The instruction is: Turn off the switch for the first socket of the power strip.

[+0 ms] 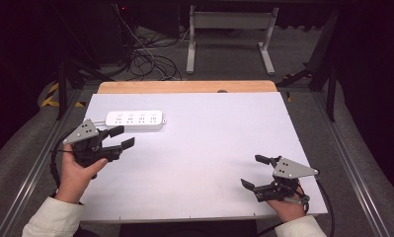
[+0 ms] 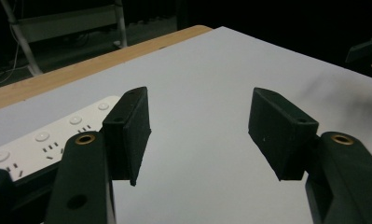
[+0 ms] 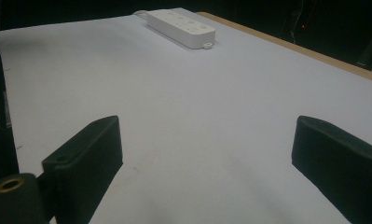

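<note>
A white power strip [image 1: 135, 120] with several sockets lies flat near the table's far left; it also shows as the strip [image 2: 44, 140] in the left gripper view and the strip [image 3: 181, 27] far off in the right gripper view. My left gripper [image 1: 121, 138] hovers just in front of the strip's left end, jaws open and nothing between them. Down at the near right corner, my right gripper [image 1: 255, 172] is open too, pointing left across the bare white table top [image 1: 209, 143].
A wooden strip [image 1: 184, 87] runs along the table's far edge. Beyond it stand a white table frame [image 1: 229, 34] and loose cables [image 1: 145, 59] on the floor. Metal rails [image 1: 352, 158] flank both sides of the table.
</note>
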`<action>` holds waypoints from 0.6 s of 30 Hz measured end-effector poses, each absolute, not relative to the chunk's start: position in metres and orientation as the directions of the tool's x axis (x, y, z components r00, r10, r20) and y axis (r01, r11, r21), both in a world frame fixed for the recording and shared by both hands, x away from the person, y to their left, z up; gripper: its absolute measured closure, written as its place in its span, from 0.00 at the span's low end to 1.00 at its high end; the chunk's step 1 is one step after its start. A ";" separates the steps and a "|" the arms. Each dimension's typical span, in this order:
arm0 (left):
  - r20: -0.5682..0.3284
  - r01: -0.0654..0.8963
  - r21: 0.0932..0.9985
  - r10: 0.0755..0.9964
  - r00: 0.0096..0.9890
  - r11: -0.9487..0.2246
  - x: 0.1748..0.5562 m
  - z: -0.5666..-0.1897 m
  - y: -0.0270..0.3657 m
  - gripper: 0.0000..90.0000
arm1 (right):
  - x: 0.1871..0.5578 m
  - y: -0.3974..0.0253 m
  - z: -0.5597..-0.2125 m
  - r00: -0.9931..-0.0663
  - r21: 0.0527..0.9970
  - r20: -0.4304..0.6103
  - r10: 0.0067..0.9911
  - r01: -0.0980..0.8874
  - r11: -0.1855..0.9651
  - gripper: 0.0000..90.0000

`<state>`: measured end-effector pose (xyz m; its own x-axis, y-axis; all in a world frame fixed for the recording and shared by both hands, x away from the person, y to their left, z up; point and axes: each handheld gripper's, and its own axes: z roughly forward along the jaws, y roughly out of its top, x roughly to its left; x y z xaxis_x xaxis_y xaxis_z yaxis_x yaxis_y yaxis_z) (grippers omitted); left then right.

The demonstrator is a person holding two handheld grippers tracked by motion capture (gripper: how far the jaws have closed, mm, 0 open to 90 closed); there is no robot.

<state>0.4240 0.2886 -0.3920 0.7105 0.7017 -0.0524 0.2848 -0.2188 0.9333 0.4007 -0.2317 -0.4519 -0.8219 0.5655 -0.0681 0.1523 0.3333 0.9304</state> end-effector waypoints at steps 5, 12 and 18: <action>-0.033 0.259 0.936 0.676 0.737 -0.236 0.415 -0.408 0.285 0.42 | 0.401 -0.232 -0.452 -0.821 0.931 -0.067 0.568 0.152 0.330 0.10; -0.081 0.311 0.921 0.665 0.742 -0.236 0.409 -0.433 0.279 0.34 | 0.401 -0.232 -0.452 -0.823 0.930 -0.067 0.564 0.153 0.334 0.10; -0.051 0.287 0.920 0.645 0.762 -0.266 0.402 -0.453 0.275 0.32 | 0.400 -0.232 -0.452 -0.822 0.931 -0.068 0.565 0.151 0.333 0.10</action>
